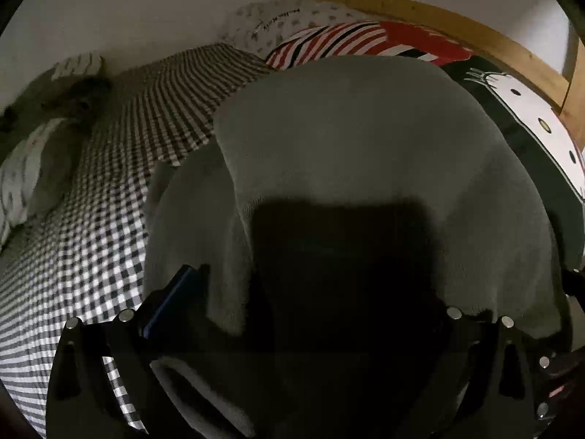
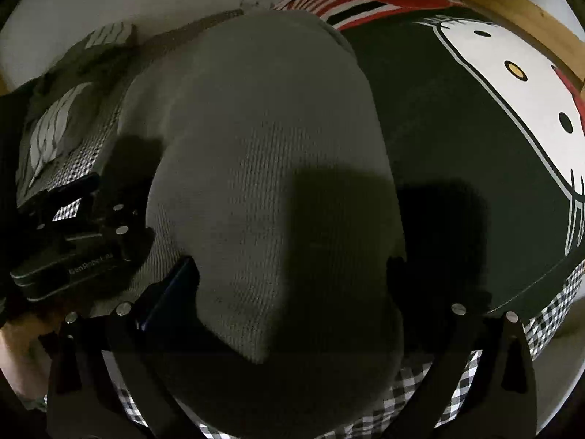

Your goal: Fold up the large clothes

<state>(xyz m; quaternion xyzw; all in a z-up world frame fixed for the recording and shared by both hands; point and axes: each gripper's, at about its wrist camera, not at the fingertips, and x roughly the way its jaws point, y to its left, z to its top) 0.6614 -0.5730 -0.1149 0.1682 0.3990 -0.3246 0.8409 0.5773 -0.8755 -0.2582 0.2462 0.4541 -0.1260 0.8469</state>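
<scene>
- the grey knitted garment (image 1: 347, 139) lies on the bed, on top of the black-and-white checked bedsheet (image 1: 91, 241), and serves as the landmark for everything below.
- in the left wrist view the garment is folded over itself, with a second layer sticking out at its left edge.
- the left claw (image 1: 321, 292) is spread wide above the near edge of the garment; its blue-faced finger (image 1: 172, 296) sits at the garment's left side, and the other finger is hidden by cloth and shadow.
- the right claw (image 2: 292, 285) is also spread, its fingers on either side of the garment's near end, with knitted cloth filling the gap between them.
- whether either claw presses on the cloth cannot be told, because deep shadow covers the near part of the garment.
- in the right wrist view the left claw's body shows at the garment's left edge.
- right of the garment lies a dark blanket (image 2: 438, 146) with a white cartoon cat face, touching the garment's side.
- beyond the garment is a red, white and black striped pillow (image 1: 365, 36).
- left of the garment, well apart, crumpled bedding (image 1: 33, 161) is piled by the wall.
- a wooden bed frame (image 1: 457, 18) runs behind the blanket.
</scene>
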